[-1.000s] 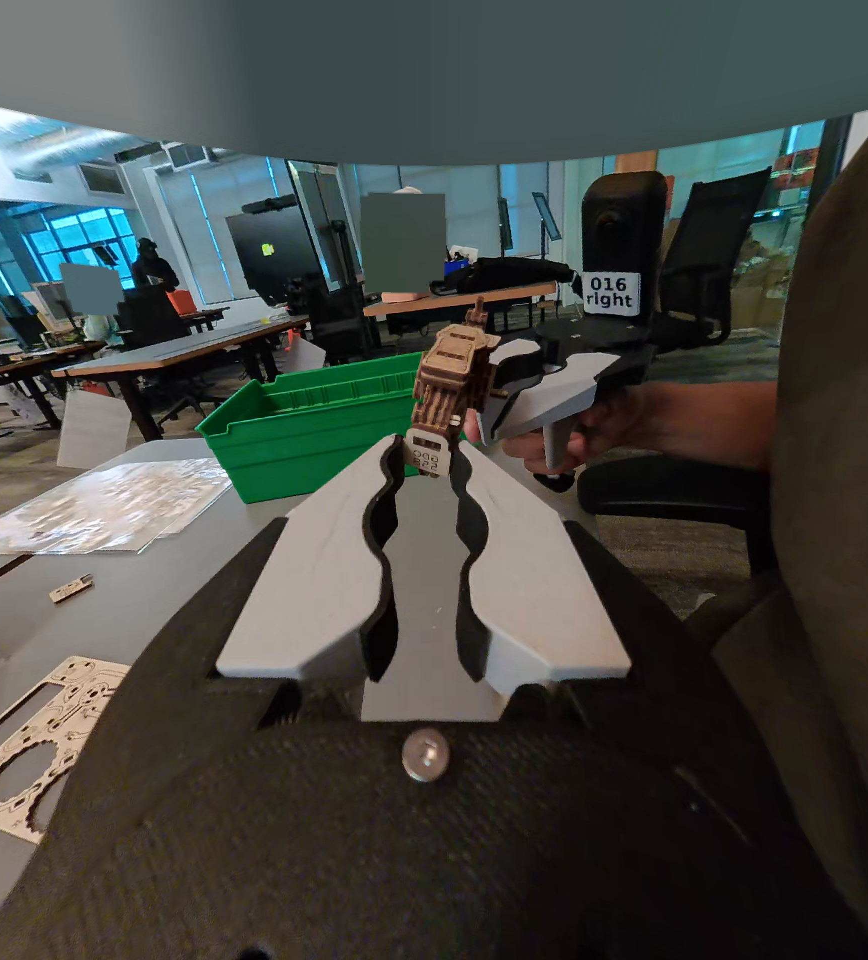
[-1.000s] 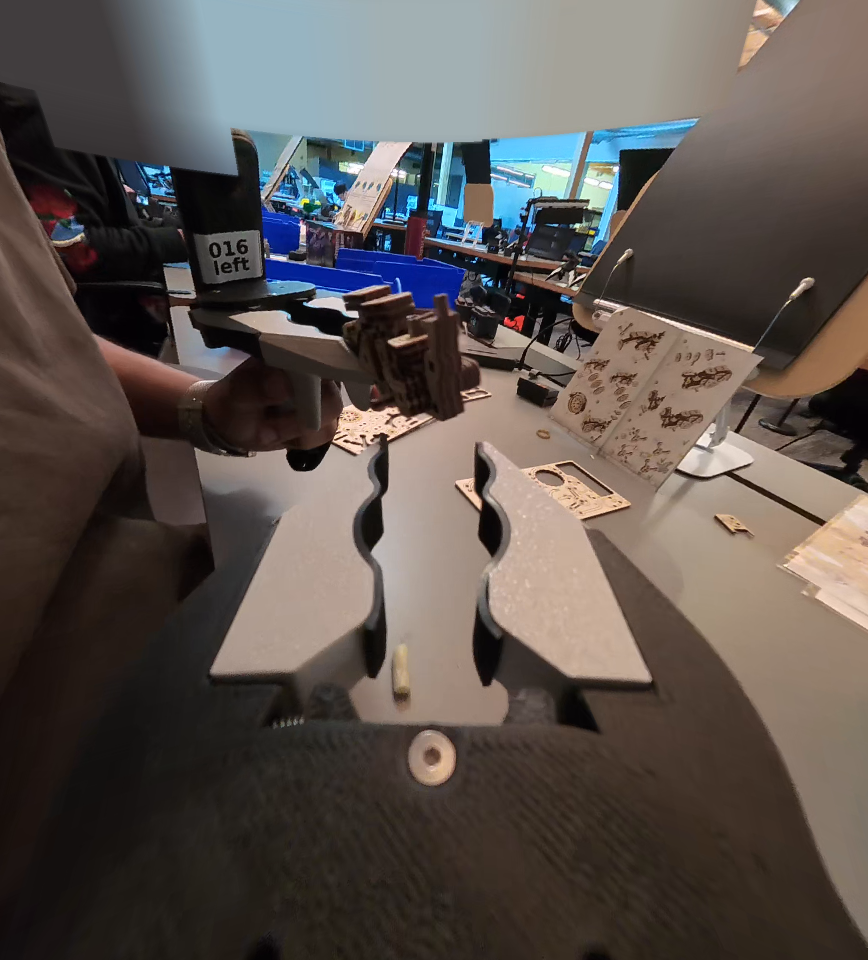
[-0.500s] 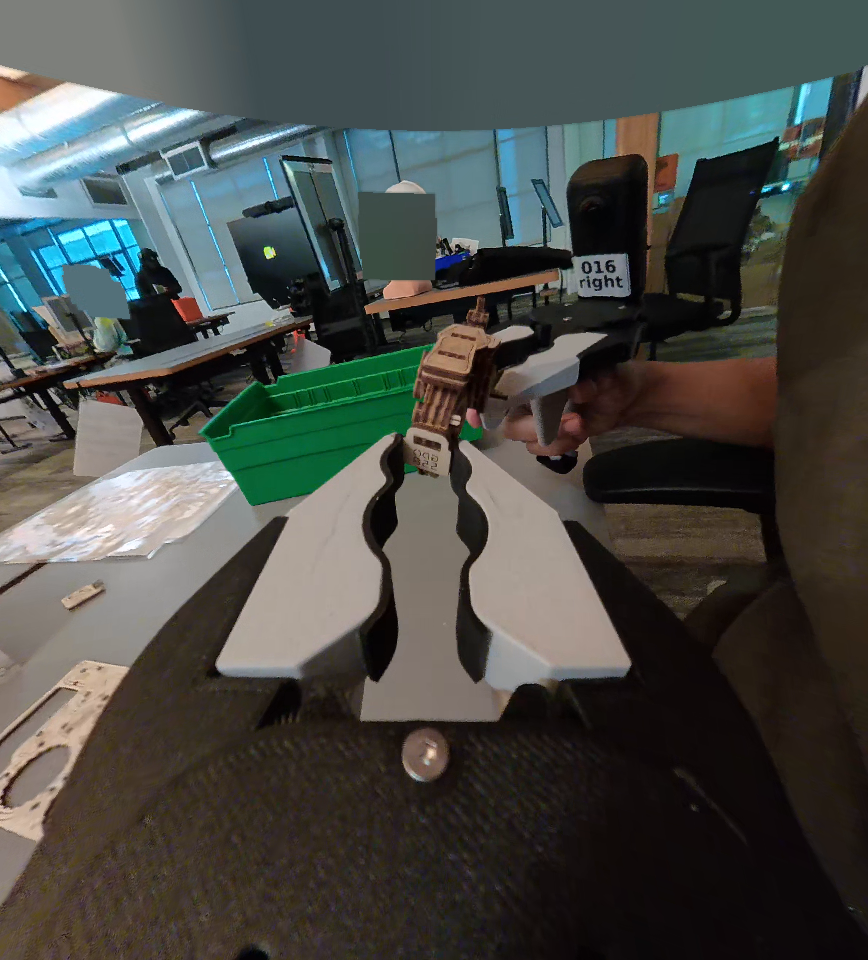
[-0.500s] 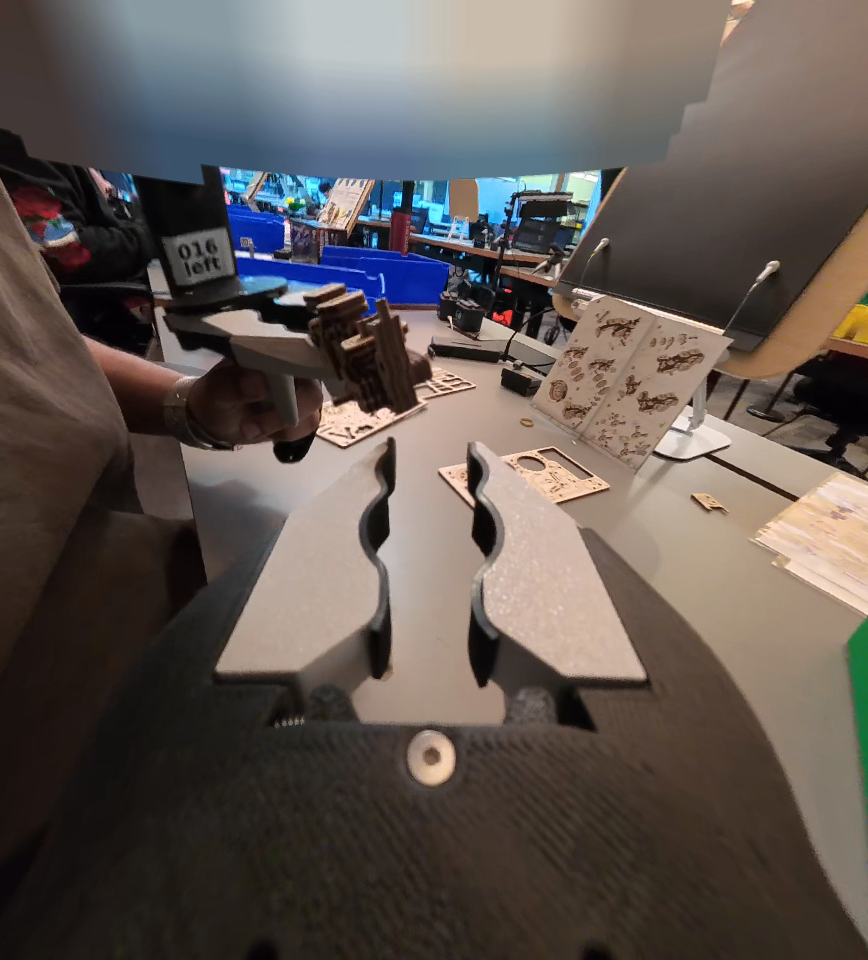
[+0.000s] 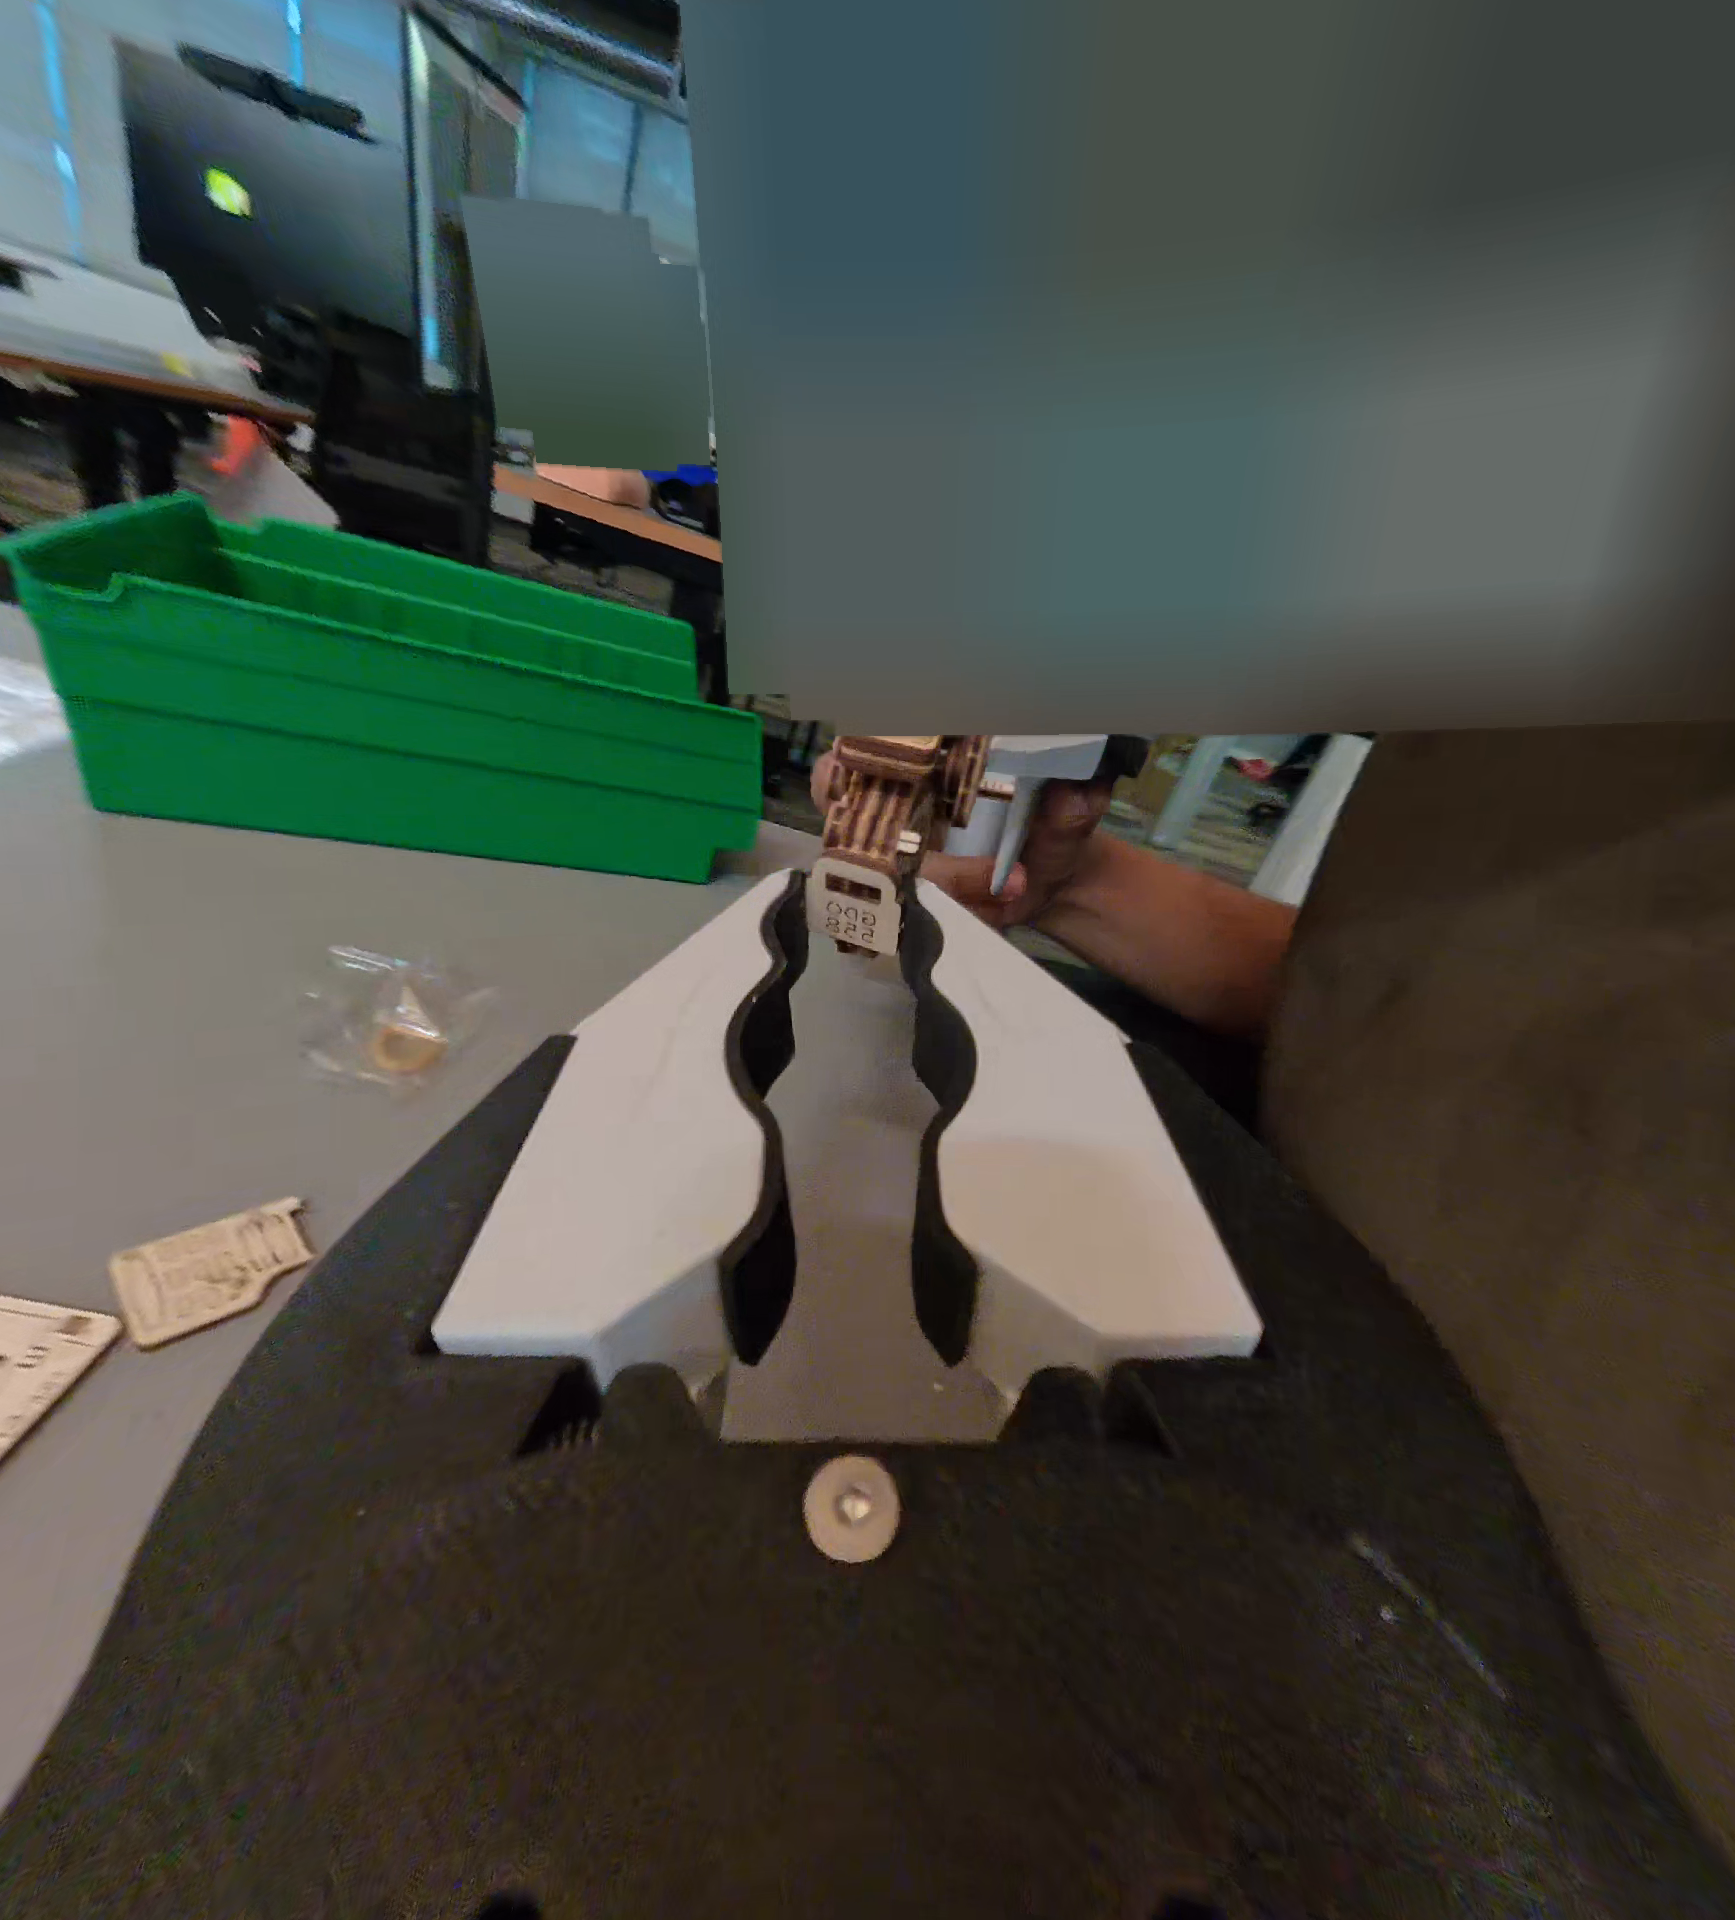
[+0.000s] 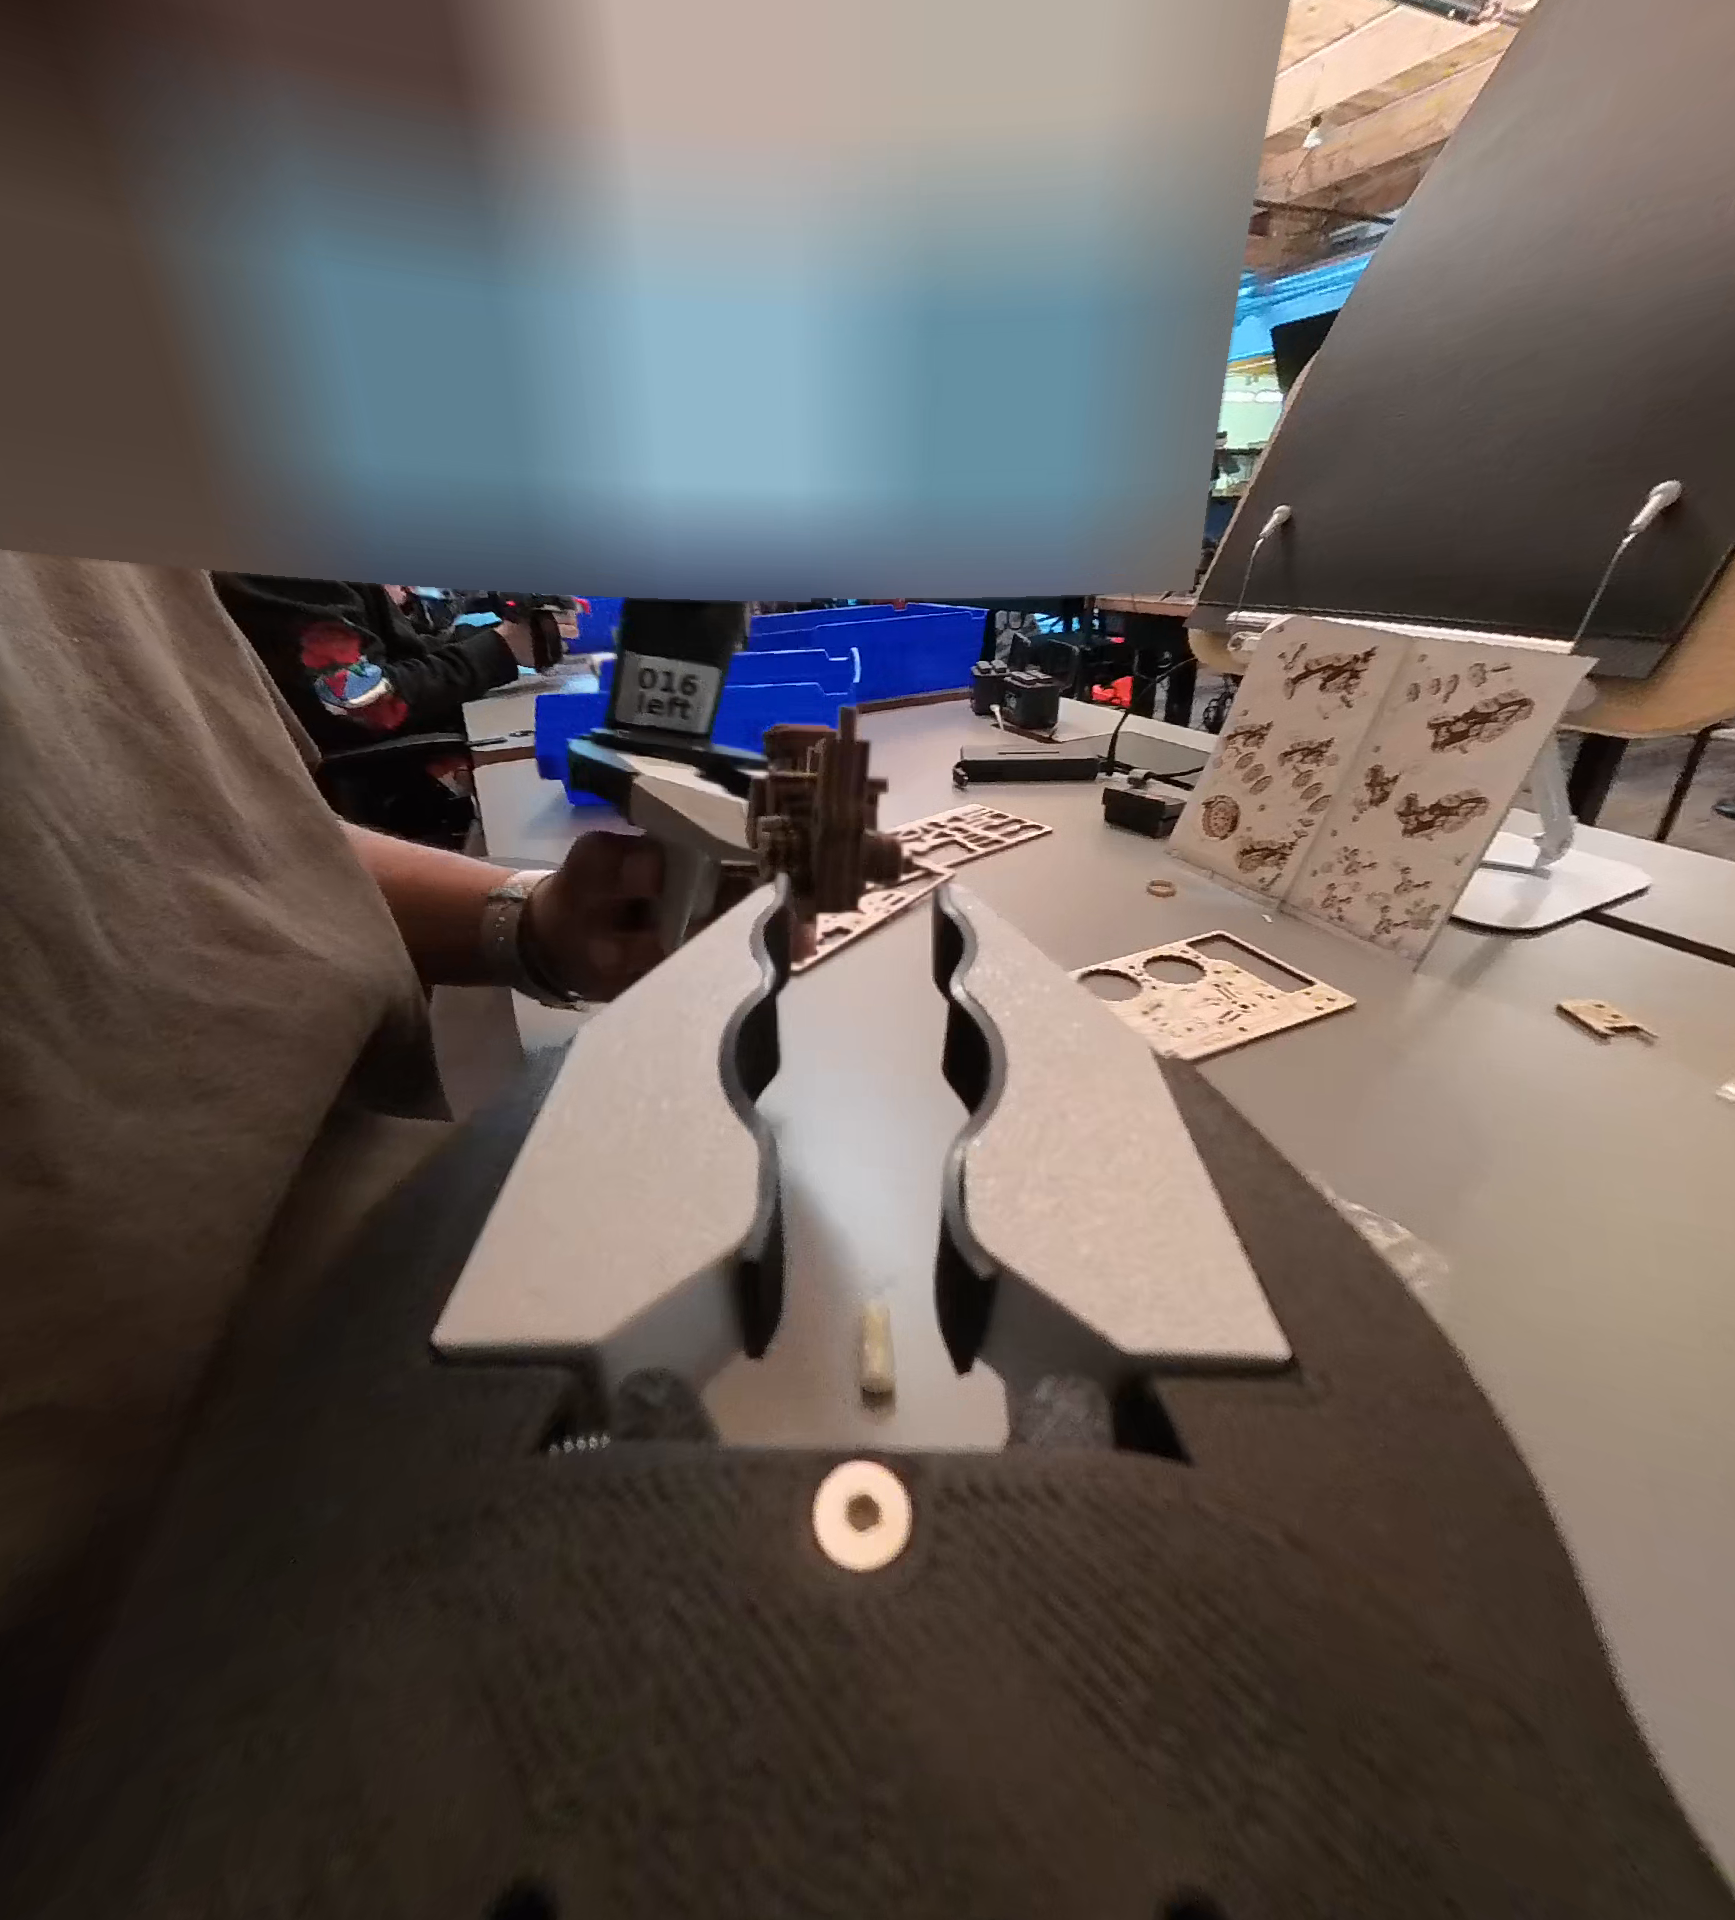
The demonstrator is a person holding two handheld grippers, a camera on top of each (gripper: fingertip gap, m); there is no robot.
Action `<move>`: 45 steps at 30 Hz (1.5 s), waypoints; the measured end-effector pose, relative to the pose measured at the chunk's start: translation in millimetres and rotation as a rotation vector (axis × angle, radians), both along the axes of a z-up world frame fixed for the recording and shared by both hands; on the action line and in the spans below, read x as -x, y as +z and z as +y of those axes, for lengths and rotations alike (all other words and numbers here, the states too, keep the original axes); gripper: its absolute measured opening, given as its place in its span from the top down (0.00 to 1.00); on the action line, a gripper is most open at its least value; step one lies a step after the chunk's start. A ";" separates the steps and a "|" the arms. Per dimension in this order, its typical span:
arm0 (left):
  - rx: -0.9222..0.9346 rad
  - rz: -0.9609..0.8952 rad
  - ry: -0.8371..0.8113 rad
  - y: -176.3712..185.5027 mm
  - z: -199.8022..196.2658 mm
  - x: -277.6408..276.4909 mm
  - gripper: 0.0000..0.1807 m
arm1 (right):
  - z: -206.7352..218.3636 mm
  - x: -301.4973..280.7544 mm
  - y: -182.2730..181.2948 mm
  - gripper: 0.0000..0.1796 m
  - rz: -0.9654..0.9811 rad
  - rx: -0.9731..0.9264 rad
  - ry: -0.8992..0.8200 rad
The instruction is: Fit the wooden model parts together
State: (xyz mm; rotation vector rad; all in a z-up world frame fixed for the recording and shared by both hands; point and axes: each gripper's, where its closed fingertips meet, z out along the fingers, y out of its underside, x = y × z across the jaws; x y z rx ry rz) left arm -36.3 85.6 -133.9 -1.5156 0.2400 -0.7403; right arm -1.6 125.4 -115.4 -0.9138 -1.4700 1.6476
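The left hand-held gripper (image 5: 850, 902) has dropped tableward — clamped on the slatted brown wooden model (image 5: 884, 805); right one (image 6: 858, 909) empty, parted.

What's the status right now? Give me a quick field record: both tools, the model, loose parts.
left tool: shut on wooden model, gripping its pale tab
wooden model: held up off the table
right tool: open, empty, tips close beside the model
loose parts: small wooden piece and clear bag on grey table
green bin: on table, behind
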 end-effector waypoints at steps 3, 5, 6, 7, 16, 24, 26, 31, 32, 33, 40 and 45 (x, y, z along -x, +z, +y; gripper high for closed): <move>0.015 -0.043 -0.026 -1.3 -0.2 3.4 0.91 | -2.2 -1.0 1.3 0.87 -0.003 0.023 0.023; 0.013 -0.028 -0.023 -2.8 -0.6 5.7 0.91 | -3.7 -1.5 2.5 0.88 0.001 0.018 0.024; 0.012 -0.017 -0.029 -3.2 -1.1 5.4 0.91 | -4.9 -1.7 3.0 0.88 0.002 0.015 0.026; 0.009 -0.005 -0.034 -3.3 -1.8 4.8 0.91 | -6.2 -1.7 3.7 0.88 0.002 0.013 0.029; -0.060 0.086 -0.064 1.6 -9.5 -5.7 0.91 | -15.7 -1.9 1.1 0.87 -0.018 -0.003 0.056; -0.040 0.072 -0.069 -1.1 -7.8 -5.5 0.91 | -24.2 -4.2 -1.2 0.82 -0.052 0.029 0.118; -0.039 0.077 -0.067 -1.5 -7.5 -6.0 0.91 | -25.1 -2.4 -4.1 0.83 -0.061 0.013 0.110; -0.035 0.084 -0.067 -1.9 -7.4 -7.5 0.91 | -25.2 0.2 -5.3 0.86 -0.057 -0.002 0.095; -0.036 0.086 -0.067 -1.9 -7.5 -7.6 0.91 | -25.5 0.1 -4.9 0.86 -0.057 0.000 0.097; -0.038 0.088 -0.067 -1.4 -7.7 -7.7 0.91 | -26.0 -0.3 -4.5 0.86 -0.055 0.000 0.098; -0.115 0.106 -0.062 13.1 -15.6 -16.5 0.83 | -32.3 -6.5 9.1 0.86 0.054 -0.058 0.114; -0.105 0.159 -0.078 5.2 -14.3 -27.5 0.74 | -40.0 -9.8 9.7 0.86 0.075 -0.088 0.132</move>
